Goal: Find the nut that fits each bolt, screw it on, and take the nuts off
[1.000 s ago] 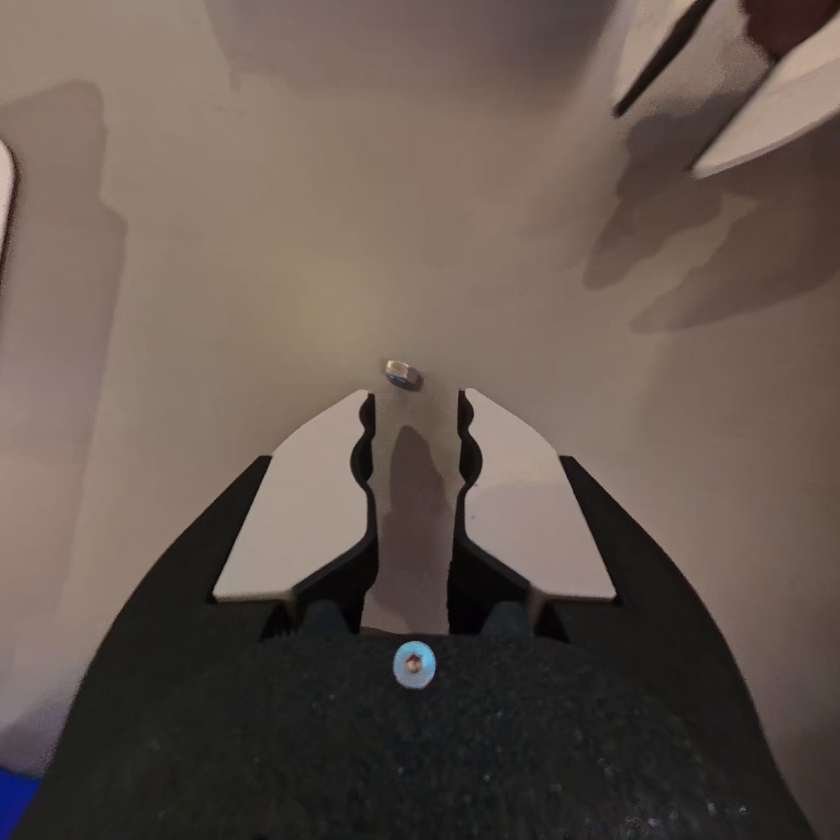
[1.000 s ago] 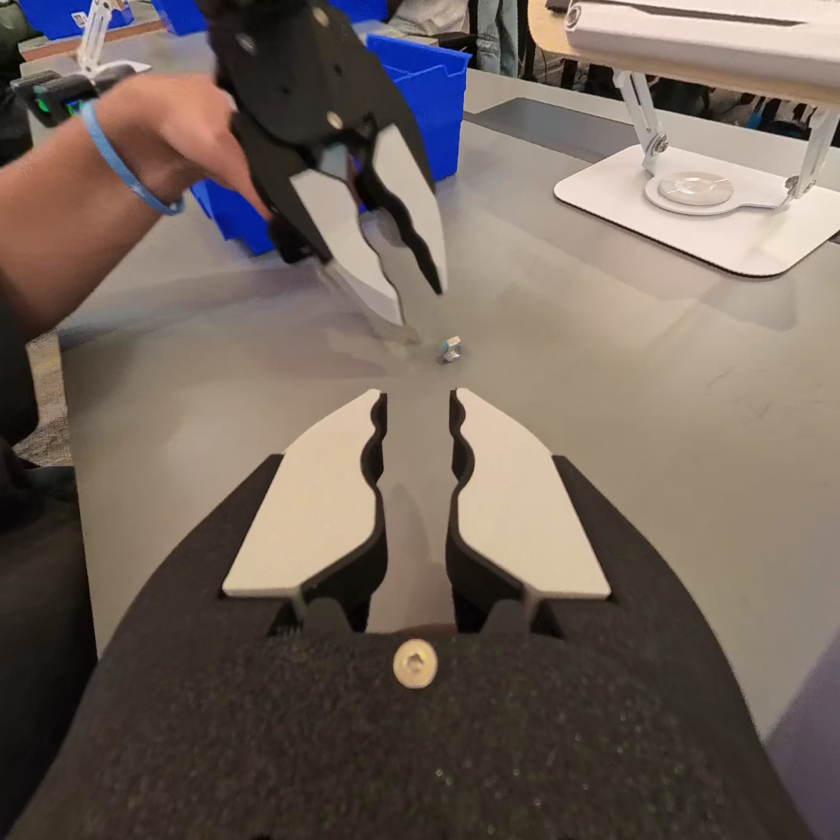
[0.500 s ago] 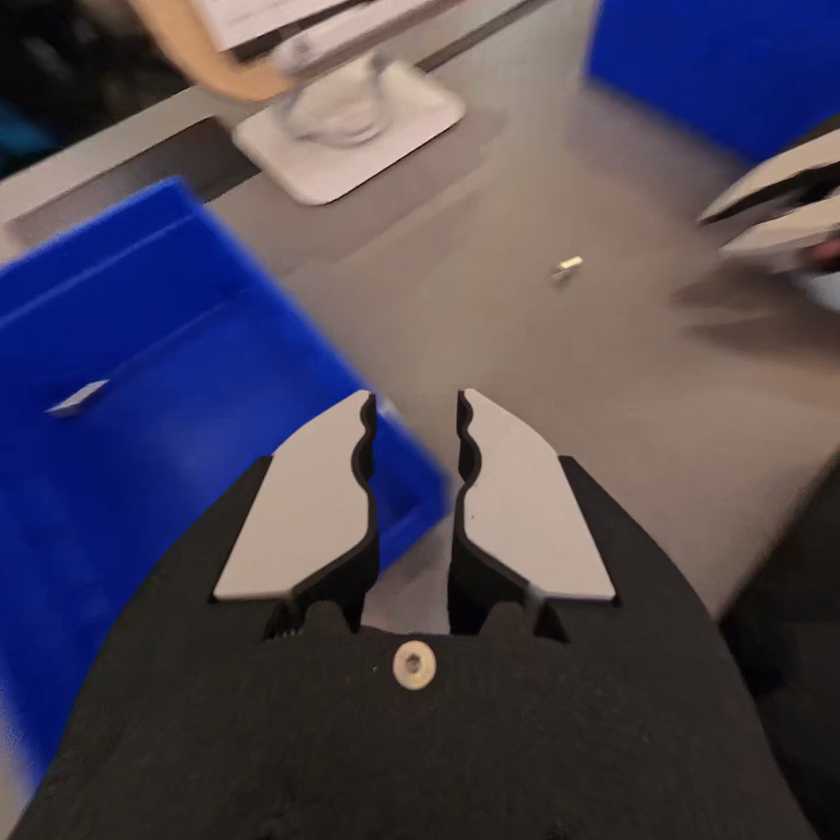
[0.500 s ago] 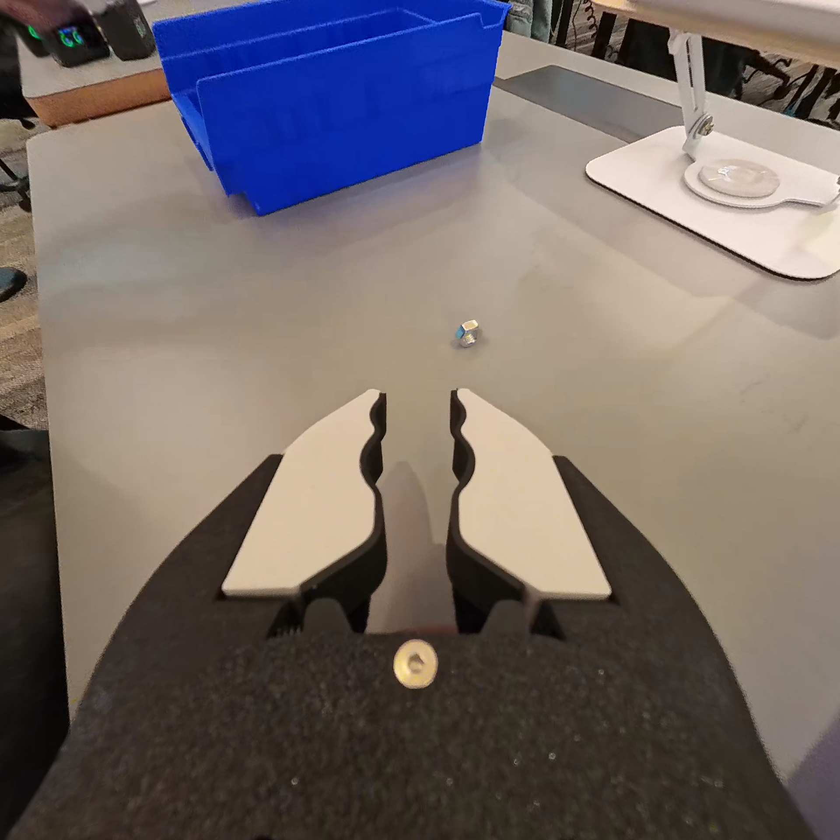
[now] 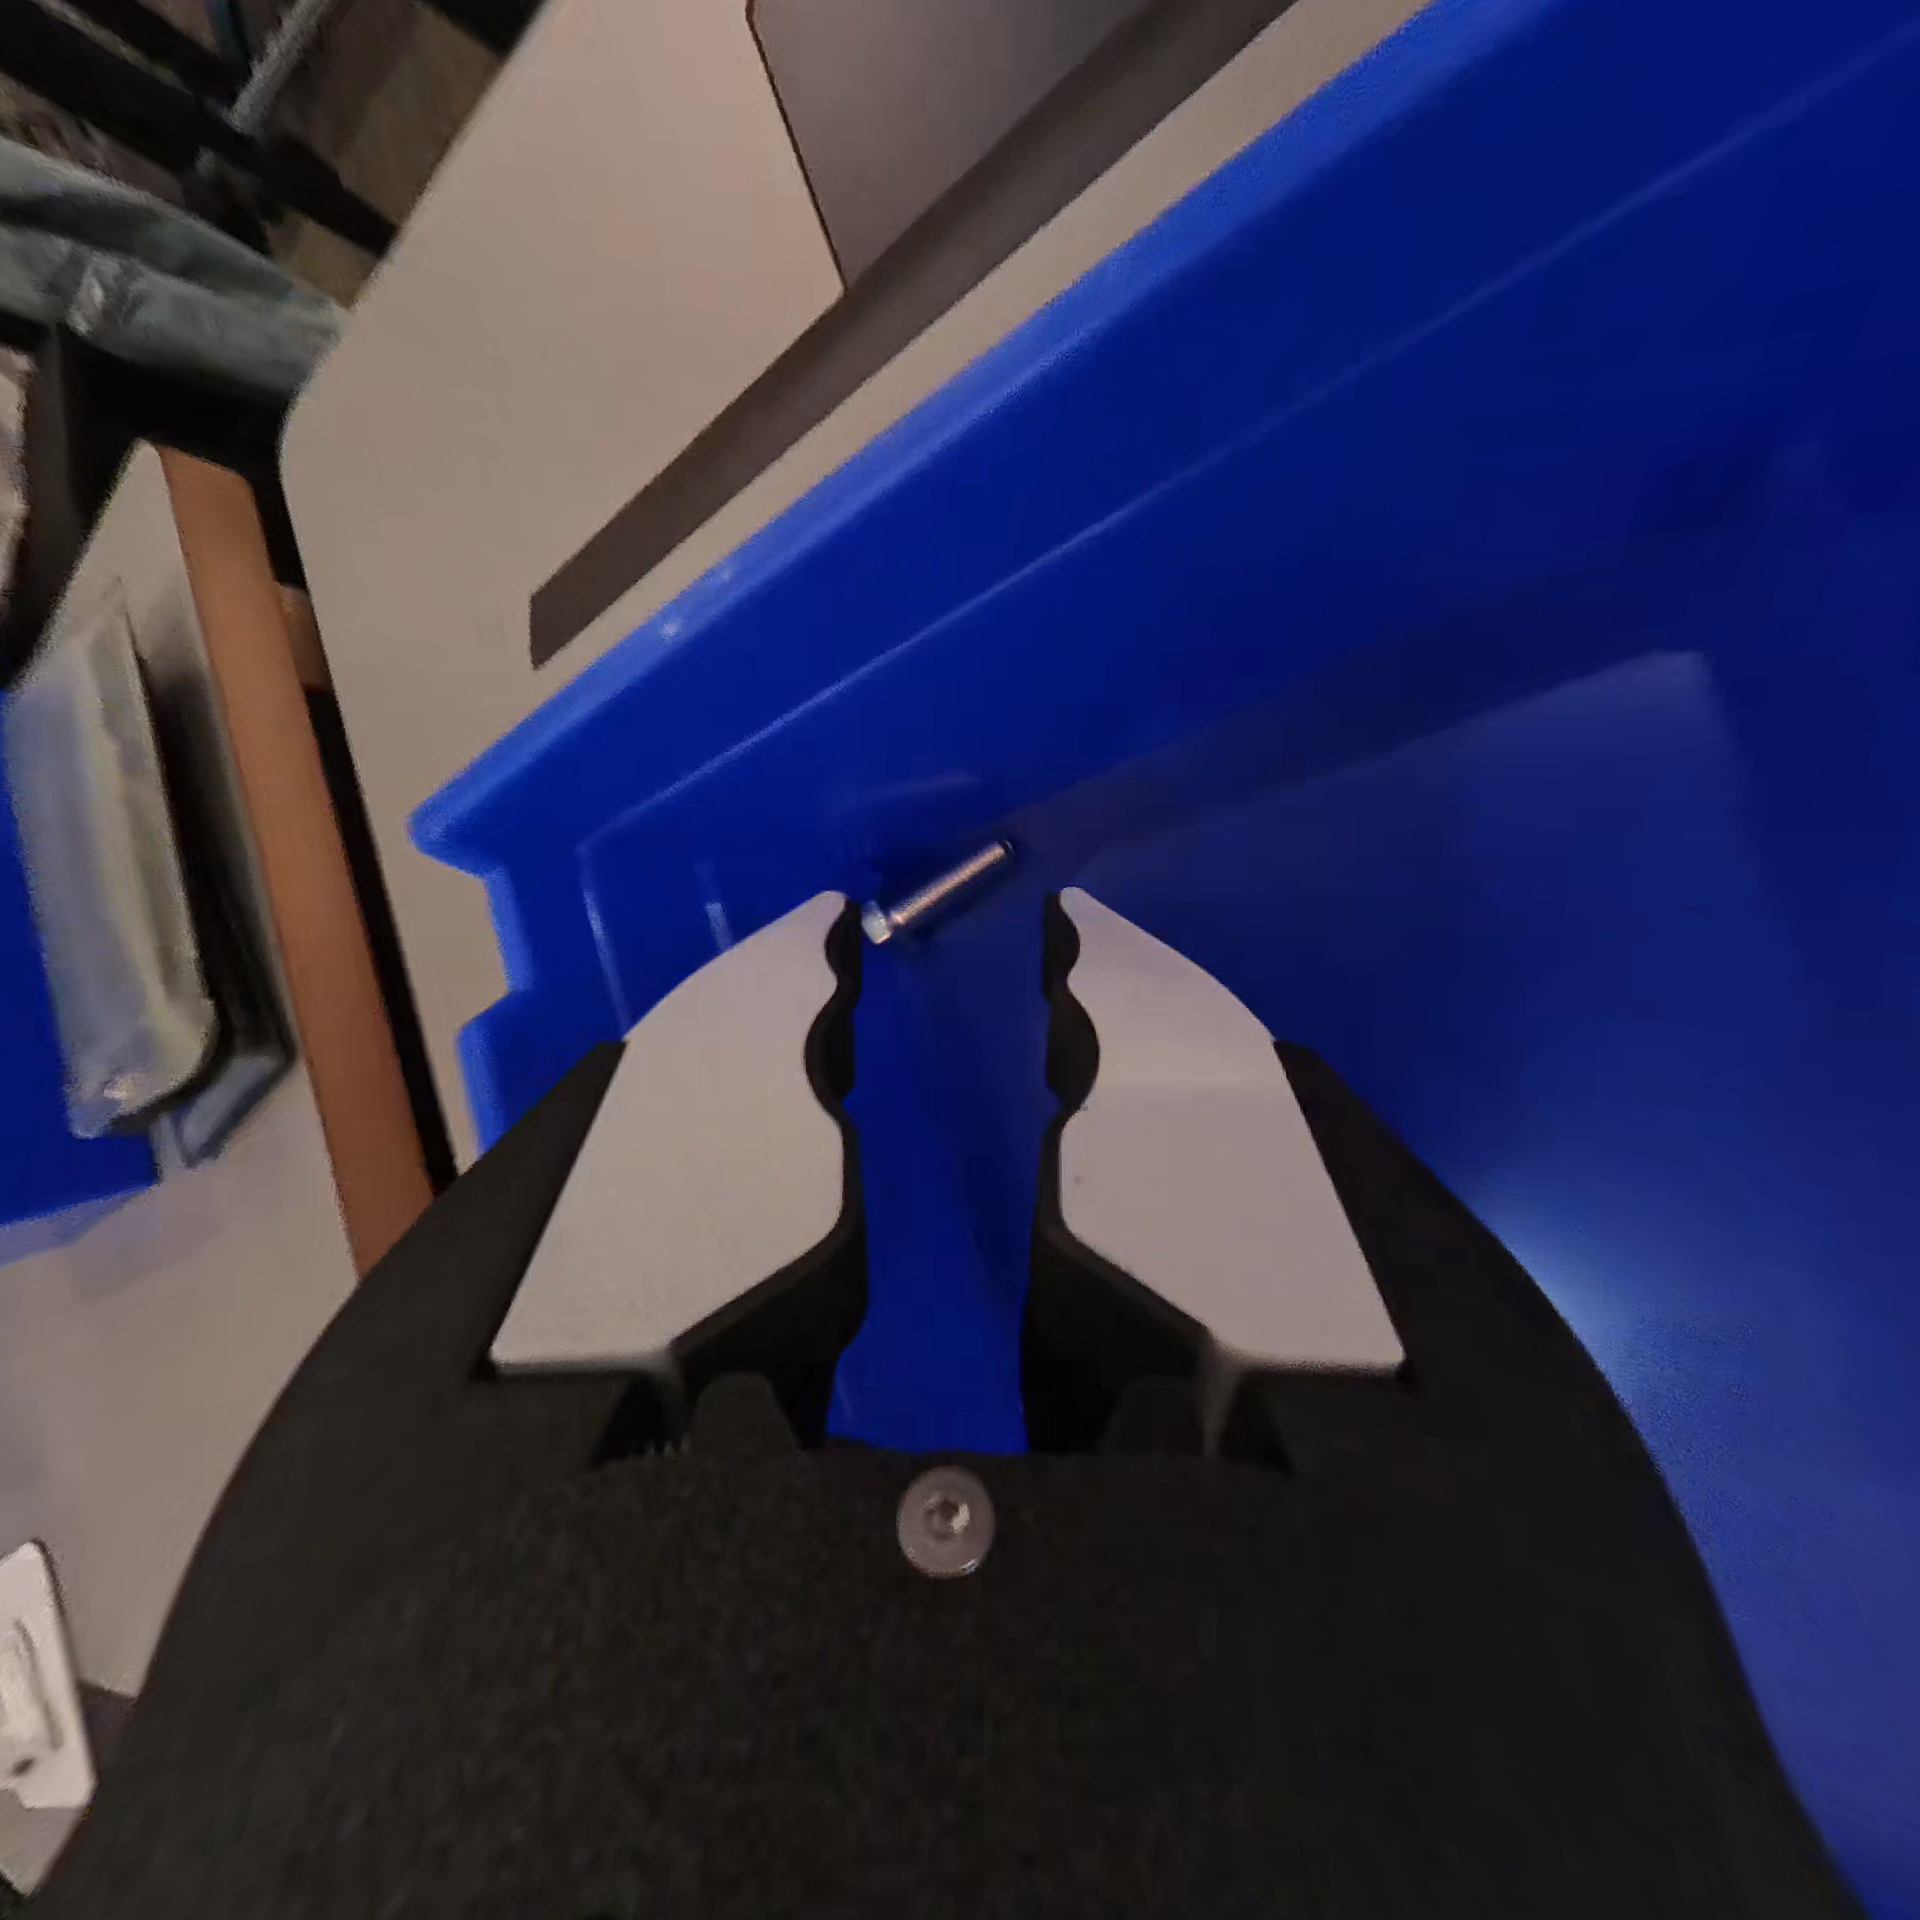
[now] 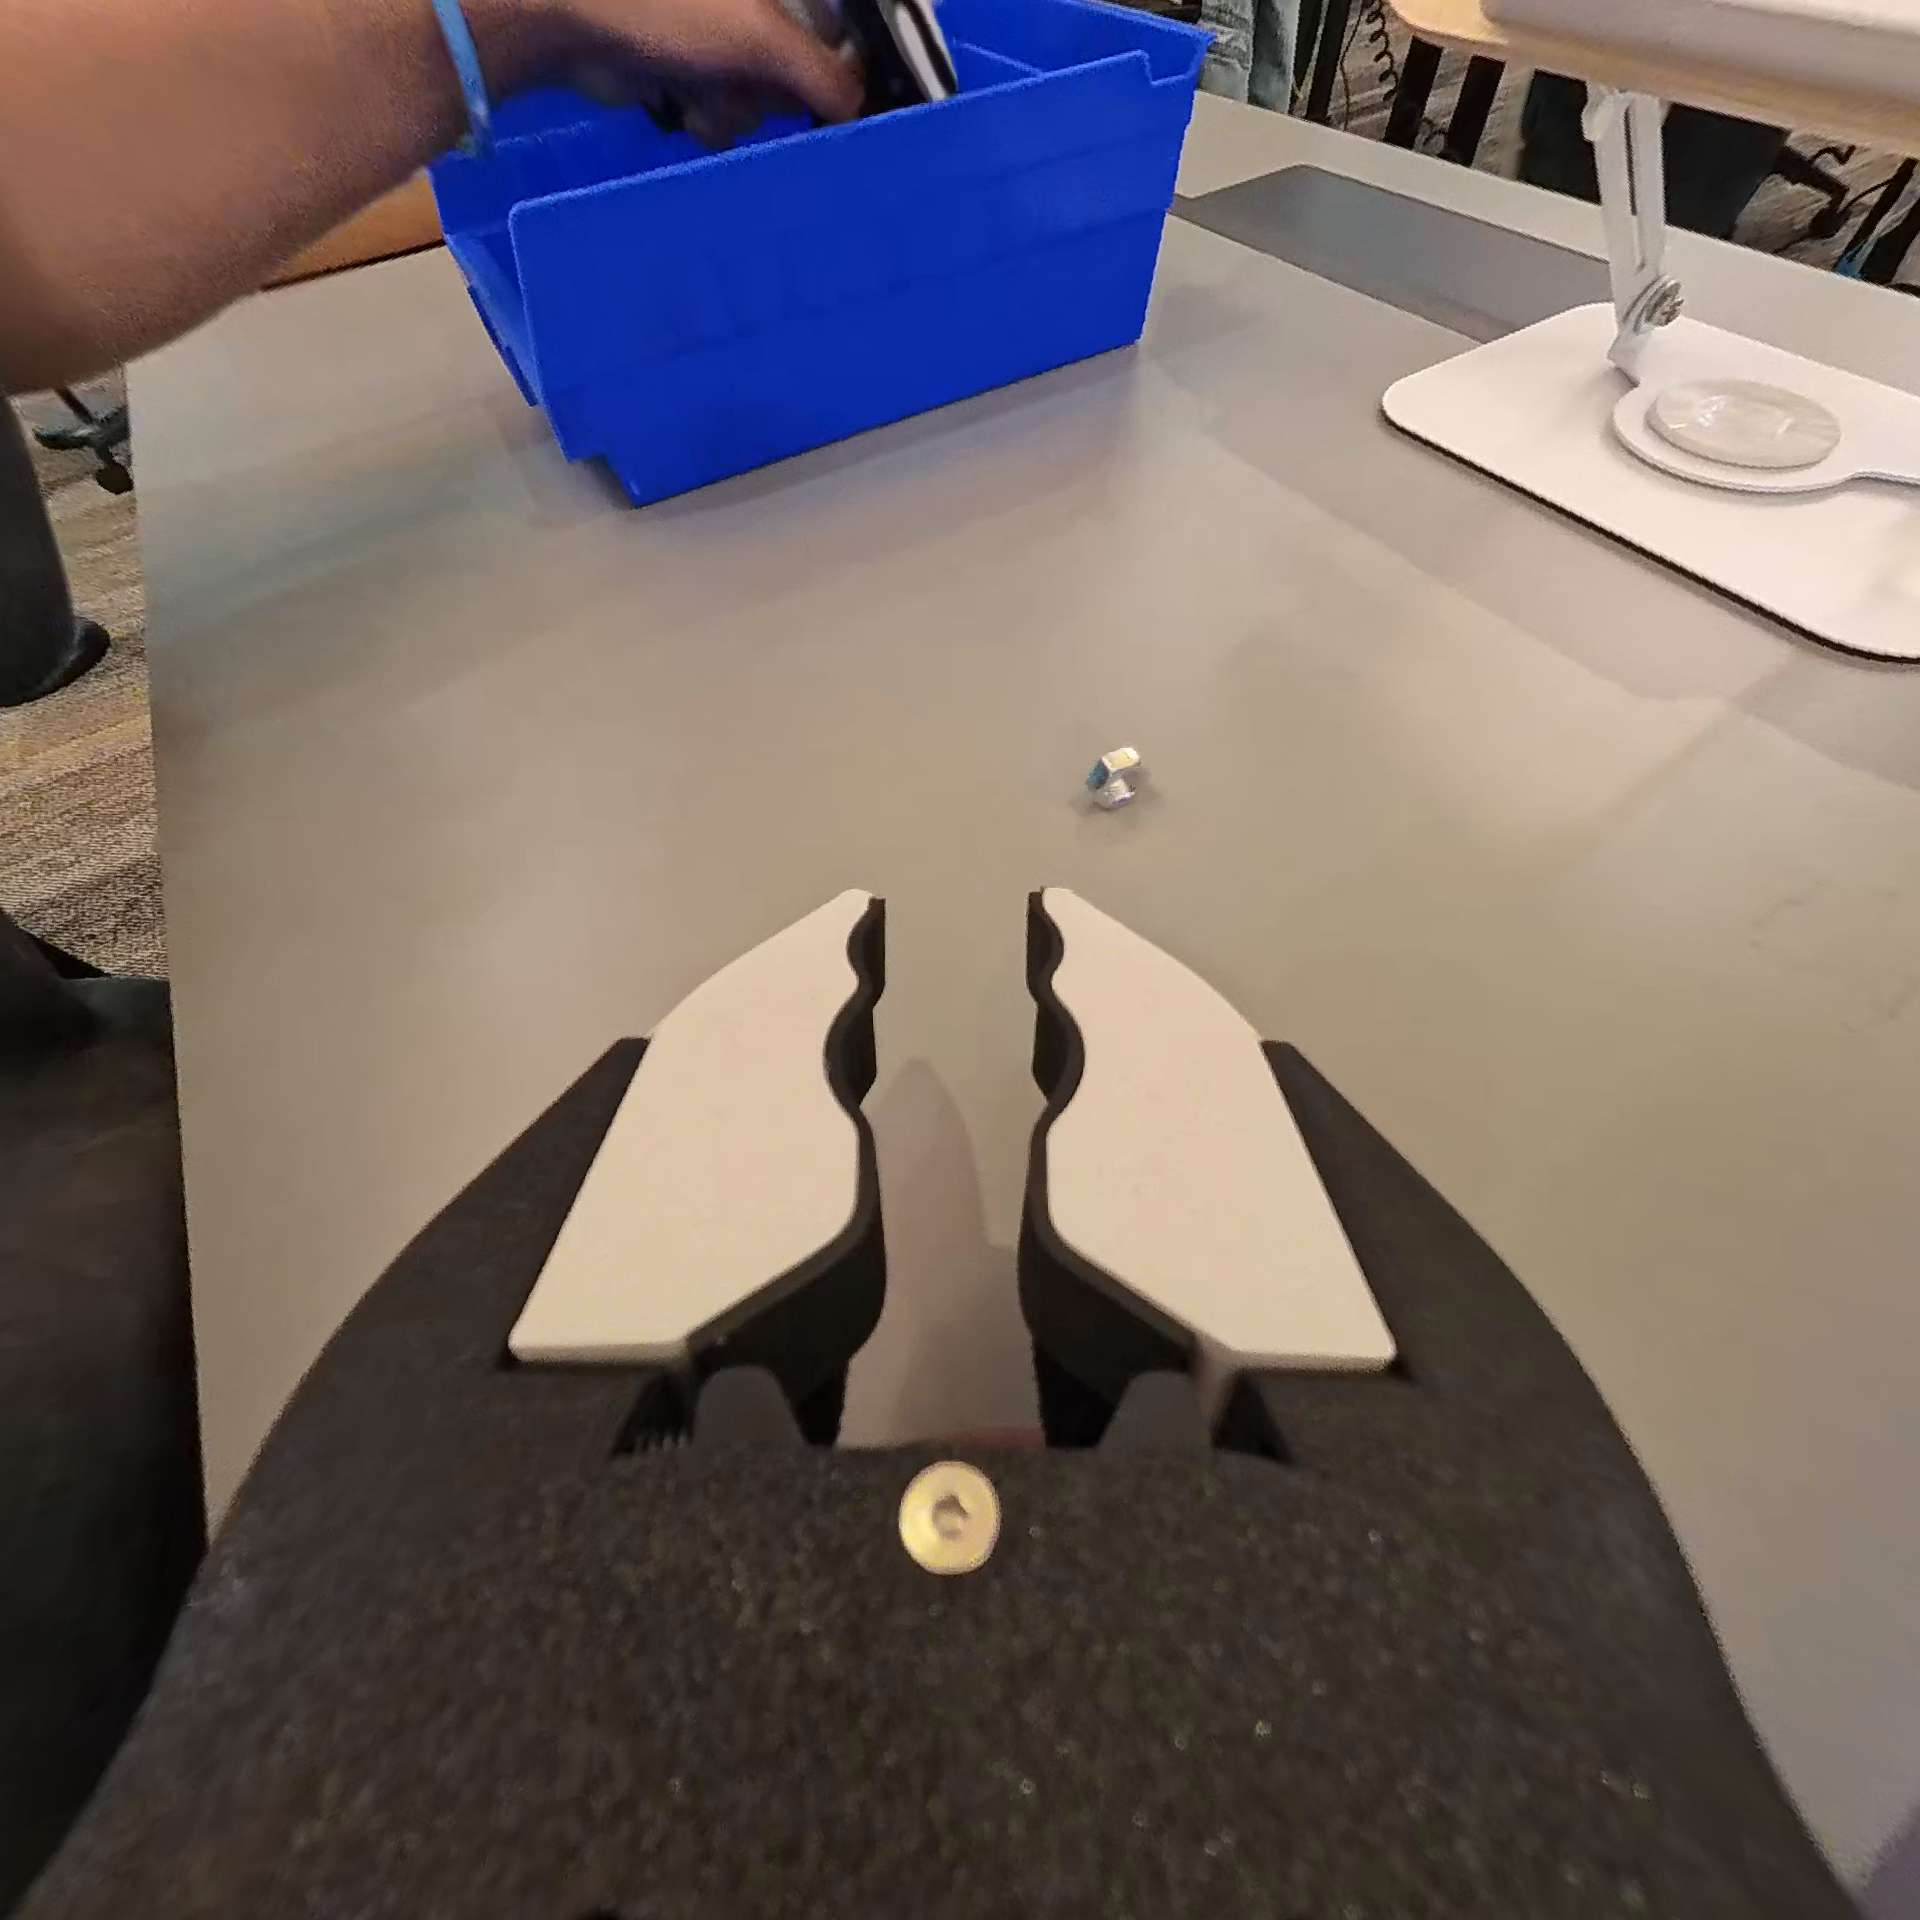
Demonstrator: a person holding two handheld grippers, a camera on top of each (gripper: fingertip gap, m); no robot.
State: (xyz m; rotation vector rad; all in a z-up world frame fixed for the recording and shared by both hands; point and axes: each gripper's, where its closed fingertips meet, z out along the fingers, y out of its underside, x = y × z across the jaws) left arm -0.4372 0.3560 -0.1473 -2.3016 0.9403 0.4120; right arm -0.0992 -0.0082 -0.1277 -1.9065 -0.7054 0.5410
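Observation:
A small silver bolt [image 5: 940, 894] lies inside the blue bin [image 5: 1455, 540], in the corner by its wall. My left gripper [image 5: 951, 904] is open and empty, inside the bin with its tips just short of the bolt. A silver hex nut [image 6: 1112, 777] lies on the grey table [image 6: 623, 727]. My right gripper [image 6: 956, 899] is open and empty, hovering over the table a little short of the nut and to its left. In the right wrist view the blue bin [image 6: 831, 281] stands at the far end, with a person's arm [image 6: 208, 177] reaching into it.
A white stand base [image 6: 1683, 478] sits on the table at the far right. A dark strip [image 6: 1340, 223] is set in the table behind the bin. The table's left edge runs along carpet [image 6: 73, 769]. A wooden desk edge [image 5: 281, 831] shows left of the bin. Left tips to right tips: about 50 cm. To reach the silver hex nut [image 6: 1112, 777] in a straight line is about 10 cm for my right fingers, about 40 cm for my left.
My left gripper has swung away from the nut on the table and into the blue bin, up to the bolt. My right gripper has stayed over the table, open, near the nut.

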